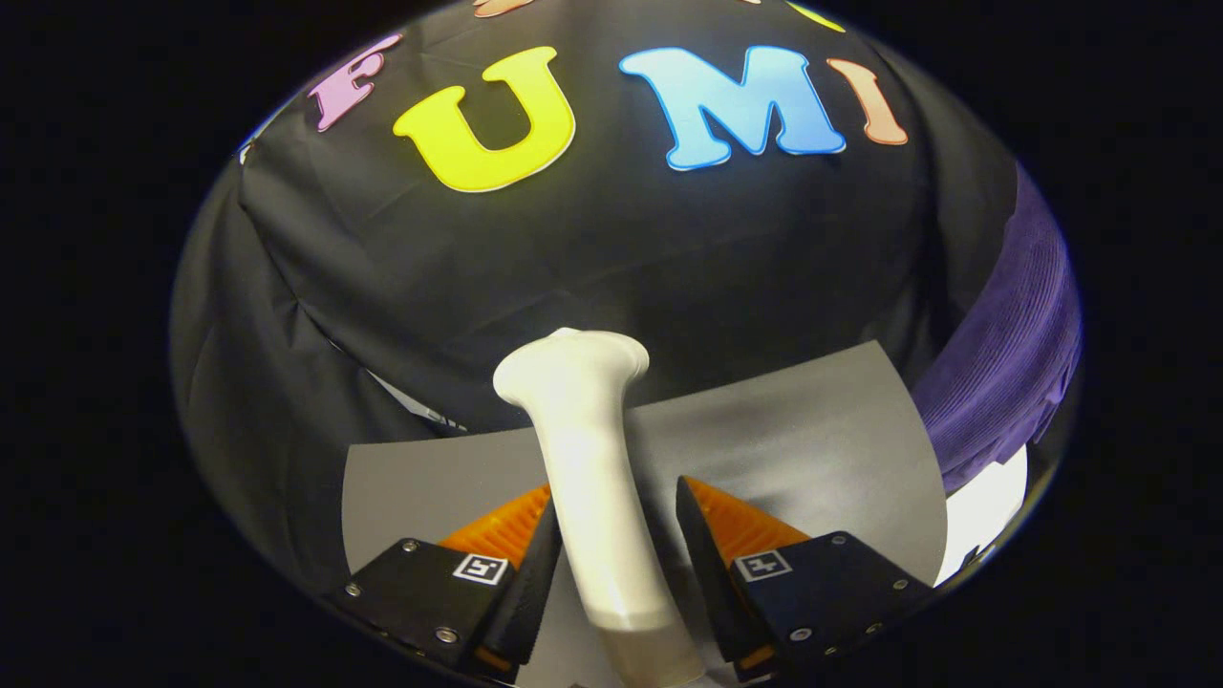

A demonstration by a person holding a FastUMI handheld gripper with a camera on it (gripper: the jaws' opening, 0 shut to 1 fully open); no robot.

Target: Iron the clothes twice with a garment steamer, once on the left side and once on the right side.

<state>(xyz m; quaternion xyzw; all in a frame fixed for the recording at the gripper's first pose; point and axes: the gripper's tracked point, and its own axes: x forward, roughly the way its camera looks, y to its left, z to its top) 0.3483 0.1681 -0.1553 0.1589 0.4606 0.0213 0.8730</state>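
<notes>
A white garment steamer [583, 420] stands upright on a grey mat [812, 420], its handle rising between my fingers and its wider head tilting away toward the black cloth wall. My gripper [616, 497] is open around the handle. One finger lies right against the handle's side, while a narrow gap shows between the other finger and the handle. A purple ribbed garment [1013, 354] hangs to the right, beyond the mat's far right corner.
A white surface [984, 506] shows under the purple garment, beside the mat's right edge. The black cloth wall [611, 258] stands close behind the steamer and wraps around the left side.
</notes>
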